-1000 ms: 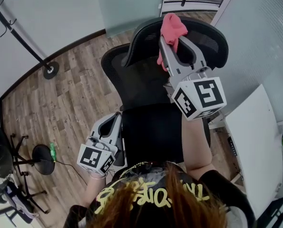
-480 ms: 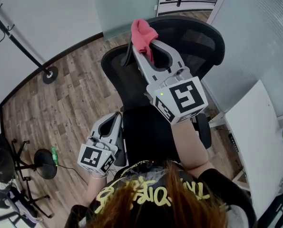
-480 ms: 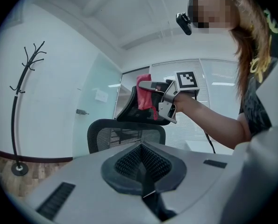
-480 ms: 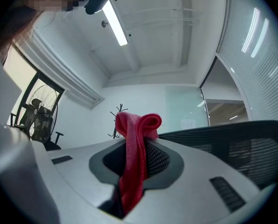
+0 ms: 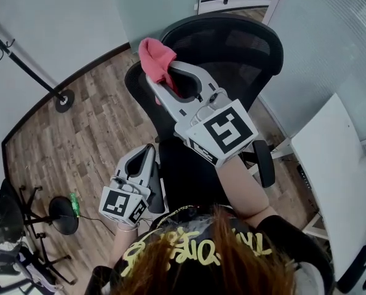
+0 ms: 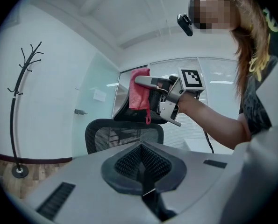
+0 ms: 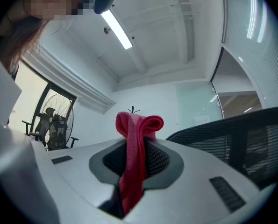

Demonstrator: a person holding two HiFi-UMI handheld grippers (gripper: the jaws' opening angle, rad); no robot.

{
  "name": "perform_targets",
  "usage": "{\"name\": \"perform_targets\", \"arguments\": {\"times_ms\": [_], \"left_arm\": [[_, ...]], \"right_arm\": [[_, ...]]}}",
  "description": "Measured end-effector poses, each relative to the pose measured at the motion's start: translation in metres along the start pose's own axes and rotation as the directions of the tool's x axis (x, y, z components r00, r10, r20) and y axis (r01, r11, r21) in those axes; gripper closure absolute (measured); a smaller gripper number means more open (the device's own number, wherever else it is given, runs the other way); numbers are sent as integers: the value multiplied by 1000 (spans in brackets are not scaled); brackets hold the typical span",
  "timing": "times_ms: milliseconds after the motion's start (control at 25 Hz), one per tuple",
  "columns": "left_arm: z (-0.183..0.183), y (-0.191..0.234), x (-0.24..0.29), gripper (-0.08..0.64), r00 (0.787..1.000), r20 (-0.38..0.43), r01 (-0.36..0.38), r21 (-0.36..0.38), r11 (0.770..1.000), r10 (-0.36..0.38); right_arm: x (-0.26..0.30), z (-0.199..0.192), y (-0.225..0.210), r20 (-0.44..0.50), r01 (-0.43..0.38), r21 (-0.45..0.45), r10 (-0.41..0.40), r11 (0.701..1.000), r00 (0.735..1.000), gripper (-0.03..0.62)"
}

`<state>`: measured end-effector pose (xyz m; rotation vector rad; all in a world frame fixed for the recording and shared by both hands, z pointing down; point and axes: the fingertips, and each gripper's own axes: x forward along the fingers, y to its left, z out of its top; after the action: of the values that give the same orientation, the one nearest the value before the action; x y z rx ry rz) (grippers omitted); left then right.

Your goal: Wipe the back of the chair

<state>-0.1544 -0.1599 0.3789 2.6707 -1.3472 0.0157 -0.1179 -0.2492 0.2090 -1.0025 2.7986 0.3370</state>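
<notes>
The right claw (image 5: 159, 80) is clamped on a pink cloth (image 5: 156, 56); in the right gripper view the cloth (image 7: 138, 139) runs between the 2 ribbed pads and folds over in a loop above their tips. In the head view this claw reaches forward and up from the person's forearm (image 5: 241, 183), and the cloth sits at the left part of the black mesh office chair (image 5: 244, 45), against its dark back; whether it presses on the mesh I cannot tell. The left claw (image 5: 146, 158) is held low at the person's left side, just beside the chair's dark lower part; in the left gripper view its jaws are together with nothing between them (image 6: 141, 161), and they point toward a curved mesh panel (image 6: 124, 135). A coat stand (image 5: 64, 96) stands on the wooden floor (image 5: 90, 146) at the left; a white bench (image 5: 330, 177) lies at the right.
</notes>
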Motion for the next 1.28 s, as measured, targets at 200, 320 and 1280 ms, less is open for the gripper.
{"name": "perform_targets", "arguments": {"times_ms": [200, 320, 1280], "left_arm": [[0, -9, 2, 569, 1000, -21, 12, 16, 1000, -11], [0, -16, 7, 570, 999, -29, 18, 22, 1000, -17], [-6, -72, 37, 569, 996, -75, 49, 61, 997, -44]], "right_arm": [[-32, 15, -7, 40, 27, -4, -27, 1000, 999, 518], [-66, 21, -27, 53, 89, -7, -88, 996, 995, 518], [-221, -17, -185, -73, 536, -357, -595, 765, 800, 518]]}}
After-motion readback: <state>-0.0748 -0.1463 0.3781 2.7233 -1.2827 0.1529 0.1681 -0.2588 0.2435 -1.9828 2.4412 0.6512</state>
